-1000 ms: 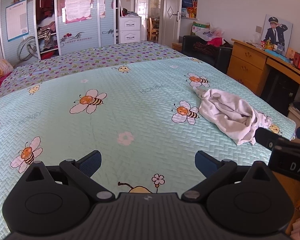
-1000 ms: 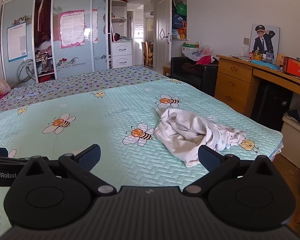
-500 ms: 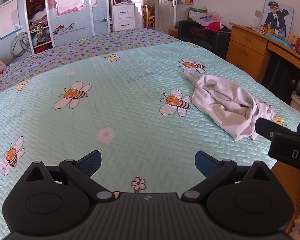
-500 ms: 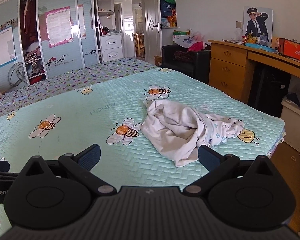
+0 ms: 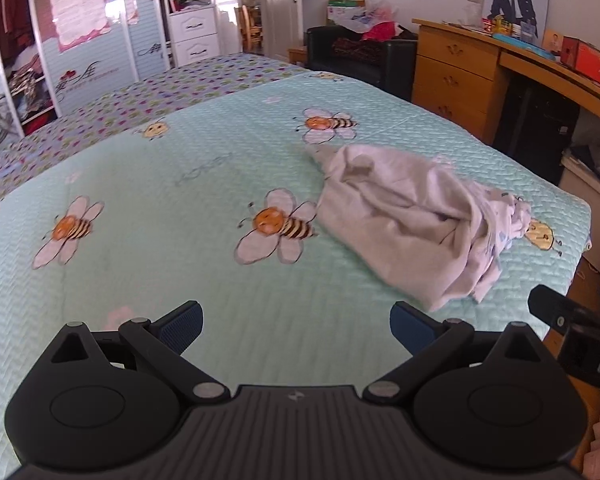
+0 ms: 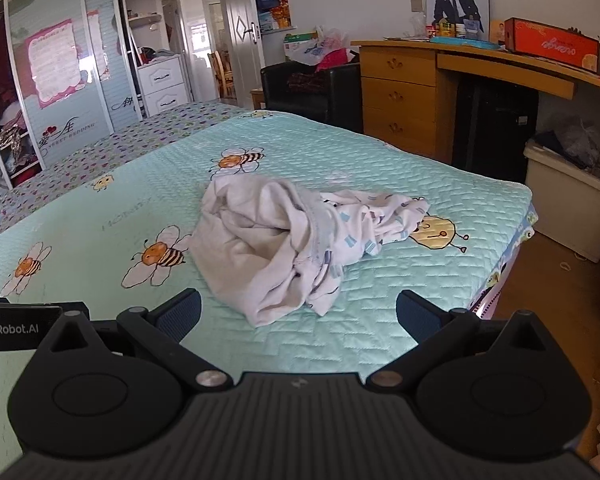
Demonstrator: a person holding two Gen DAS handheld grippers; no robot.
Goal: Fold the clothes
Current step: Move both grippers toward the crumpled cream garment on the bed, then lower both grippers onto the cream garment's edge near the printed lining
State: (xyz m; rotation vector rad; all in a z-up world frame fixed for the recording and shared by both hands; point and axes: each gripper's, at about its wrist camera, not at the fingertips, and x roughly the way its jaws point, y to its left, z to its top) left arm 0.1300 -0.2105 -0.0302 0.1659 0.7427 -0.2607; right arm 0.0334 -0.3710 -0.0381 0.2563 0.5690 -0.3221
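Observation:
A crumpled white garment (image 5: 416, 220) with a light blue print on its inner side lies bunched on the mint bee-patterned bedspread (image 5: 180, 200), near the bed's right corner. My left gripper (image 5: 296, 322) hovers open over the bedspread, short of the garment and to its left, with nothing between its blue pads. In the right wrist view the same garment (image 6: 284, 236) sits straight ahead, its near fold just beyond my open right gripper (image 6: 298, 314). The right gripper's body pokes into the left wrist view at the right edge.
The bed's right edge (image 6: 512, 248) drops to a wooden floor. A wooden desk with drawers (image 6: 396, 92) and a beige bin (image 6: 568, 204) stand to the right. A black armchair (image 6: 312, 88) and sliding wardrobes (image 6: 56, 92) are beyond the bed.
Both grippers have swung right and come closer to the garment, which now looks larger and more central in each view. The garment itself has not moved. Both stay open.

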